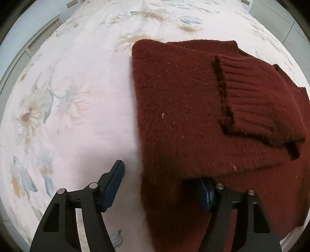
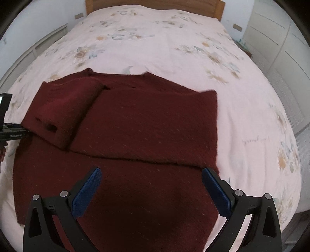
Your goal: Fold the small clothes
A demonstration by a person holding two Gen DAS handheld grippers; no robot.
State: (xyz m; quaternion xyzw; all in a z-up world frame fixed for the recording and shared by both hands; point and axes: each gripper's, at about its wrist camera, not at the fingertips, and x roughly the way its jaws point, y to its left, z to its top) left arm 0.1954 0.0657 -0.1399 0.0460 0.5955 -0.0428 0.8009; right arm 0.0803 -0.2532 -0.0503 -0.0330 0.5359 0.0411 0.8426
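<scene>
A dark red knit sweater (image 2: 147,124) lies flat on the bed with a sleeve (image 2: 64,114) folded across its body. In the left wrist view the sweater (image 1: 184,108) fills the right half and the ribbed cuff (image 1: 257,97) lies on top. My left gripper (image 1: 162,186) is open and straddles the sweater's left edge, its right finger partly under a fabric fold. My right gripper (image 2: 151,190) is open and hovers above the sweater's lower body, its right finger near the right edge. The left gripper body (image 2: 7,126) shows at the far left of the right wrist view.
The sweater rests on a pale pink bedspread (image 2: 155,42) with a flower print. A wooden headboard (image 2: 155,3) stands at the far end. White wardrobe doors (image 2: 281,42) line the right side, and a white wall panel (image 2: 38,44) runs along the left.
</scene>
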